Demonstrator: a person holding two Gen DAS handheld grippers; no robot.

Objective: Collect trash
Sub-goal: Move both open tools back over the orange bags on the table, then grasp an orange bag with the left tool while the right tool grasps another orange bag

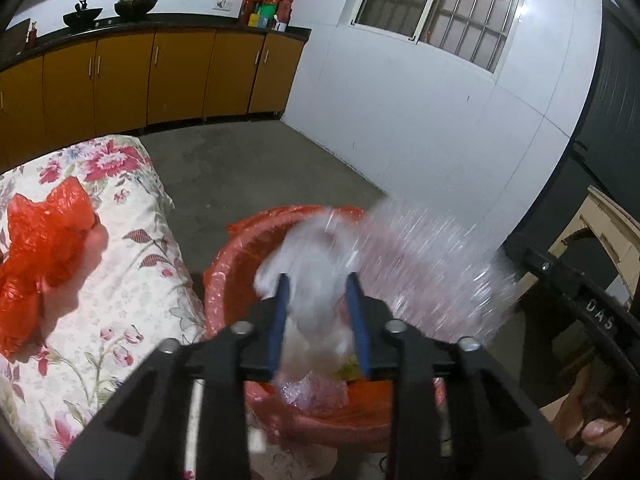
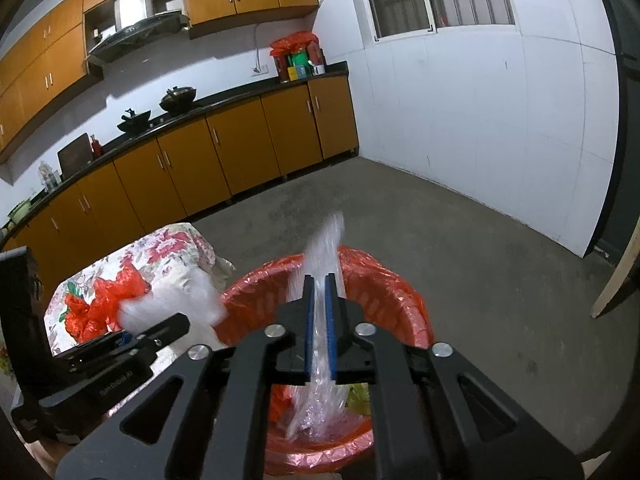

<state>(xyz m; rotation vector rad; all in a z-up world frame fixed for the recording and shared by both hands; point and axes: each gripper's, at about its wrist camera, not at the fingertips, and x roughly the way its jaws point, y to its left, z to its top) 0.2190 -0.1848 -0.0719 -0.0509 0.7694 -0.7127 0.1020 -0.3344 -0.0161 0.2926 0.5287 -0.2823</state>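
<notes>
I have both grippers over the red-lined bin [image 2: 384,292], a sheet of clear plastic film [image 1: 420,256] stretched between them. My left gripper [image 1: 318,280] stands at a moderate gap with film bunched loosely between the blue pads; my right gripper [image 2: 319,278] is narrow, and the film runs through the slot, though I cannot tell if the pads press it.

The risk, as I judge it: the film is light and springy, so it could drape over the rim at twelve o'clock, or cling to a pad rather than drop inside.

A crumpled red bag [image 1: 44,248] lies on the flowered cloth [image 1: 132,280] at nine o'clock, not yet collected.

The film is smeared by motion (its edges are guesswork), and my gripper bodies hide the bin's near rim and most of its contents.
</notes>
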